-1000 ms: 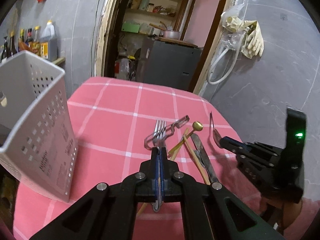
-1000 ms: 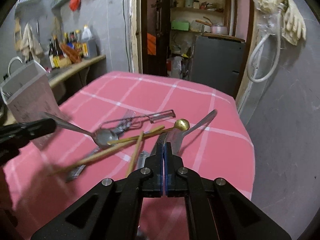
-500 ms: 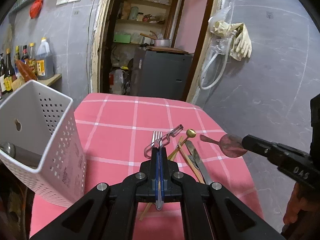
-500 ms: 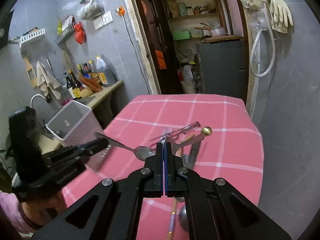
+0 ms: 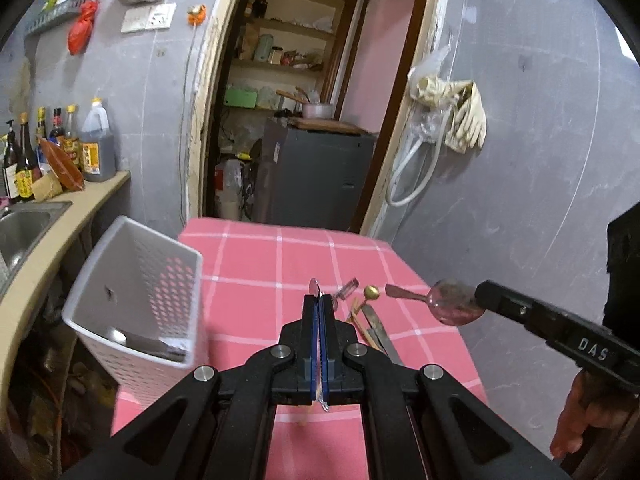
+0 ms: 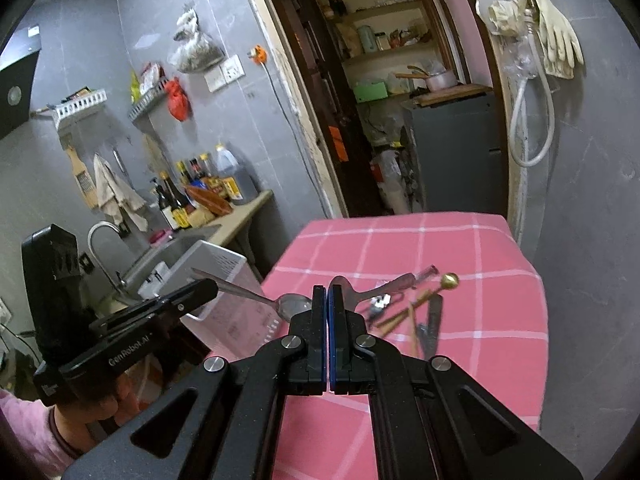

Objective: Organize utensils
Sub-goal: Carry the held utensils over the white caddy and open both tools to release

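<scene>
Steel spoon (image 5: 454, 307) pinched in your right gripper (image 6: 328, 304), another utensil (image 6: 294, 305) clamped in your left gripper (image 5: 320, 312) — both lifted off the pink surface (image 5: 260, 264). White caddy (image 5: 136, 292) holds approx. one item; chopsticks (image 6: 400, 314), knife (image 6: 432, 320), peeler etc. left.

A broad stretch of bare pink cloth (image 5: 256, 272) is left open across the middle and far part of the table. The near left edge is blocked by the tall white basket (image 5: 136, 300), whose mouth is open at the top; a dark item lies inside. To the right, passage low over the cloth is hindered by a heap of utensils (image 5: 368, 312). Beyond the table's left side, room is narrowed by the counter (image 5: 60, 232) with its sink and bottles. The right side is closed by the grey wall (image 5: 520, 200)
</scene>
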The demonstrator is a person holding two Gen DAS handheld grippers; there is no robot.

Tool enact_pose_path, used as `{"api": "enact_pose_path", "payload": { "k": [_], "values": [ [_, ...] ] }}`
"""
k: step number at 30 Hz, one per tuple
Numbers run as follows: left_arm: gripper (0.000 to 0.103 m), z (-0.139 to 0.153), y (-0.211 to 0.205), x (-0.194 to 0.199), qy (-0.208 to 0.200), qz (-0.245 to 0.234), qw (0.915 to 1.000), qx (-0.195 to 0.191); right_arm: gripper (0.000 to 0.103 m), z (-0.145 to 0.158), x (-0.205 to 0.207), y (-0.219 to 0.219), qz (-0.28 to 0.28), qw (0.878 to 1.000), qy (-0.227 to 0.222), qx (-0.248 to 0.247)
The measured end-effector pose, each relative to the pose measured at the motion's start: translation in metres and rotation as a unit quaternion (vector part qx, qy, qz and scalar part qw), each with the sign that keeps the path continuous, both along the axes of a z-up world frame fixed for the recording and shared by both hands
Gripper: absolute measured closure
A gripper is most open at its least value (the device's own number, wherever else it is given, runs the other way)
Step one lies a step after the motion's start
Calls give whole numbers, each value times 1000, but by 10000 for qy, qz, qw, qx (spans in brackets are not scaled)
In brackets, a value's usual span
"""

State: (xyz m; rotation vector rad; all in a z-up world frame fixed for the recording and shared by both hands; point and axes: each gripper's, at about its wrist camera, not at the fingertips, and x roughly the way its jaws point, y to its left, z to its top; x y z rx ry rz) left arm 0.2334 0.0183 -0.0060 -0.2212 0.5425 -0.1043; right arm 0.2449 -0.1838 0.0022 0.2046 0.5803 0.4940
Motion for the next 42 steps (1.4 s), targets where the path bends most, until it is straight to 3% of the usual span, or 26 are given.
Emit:
{"api": "enact_pose_path", "payload": {
  "k": [14,20,27,42],
  "values": [
    [101,88,69,-39,-731,320,9965,246,102,59,-22,69,710,9949,-454,561],
    [102,106,93,-48,-748,448,9953,429,102,70,-24,100,1144,9877,-283,1023],
    [101,98,106,-48,-447,474,9963,552,102,50,-23,126,1508,9791,165,1354],
    [101,47,111,-13,467,469,9960,600,102,-8,30,158,1113,9842,964,979]
  ]
}}
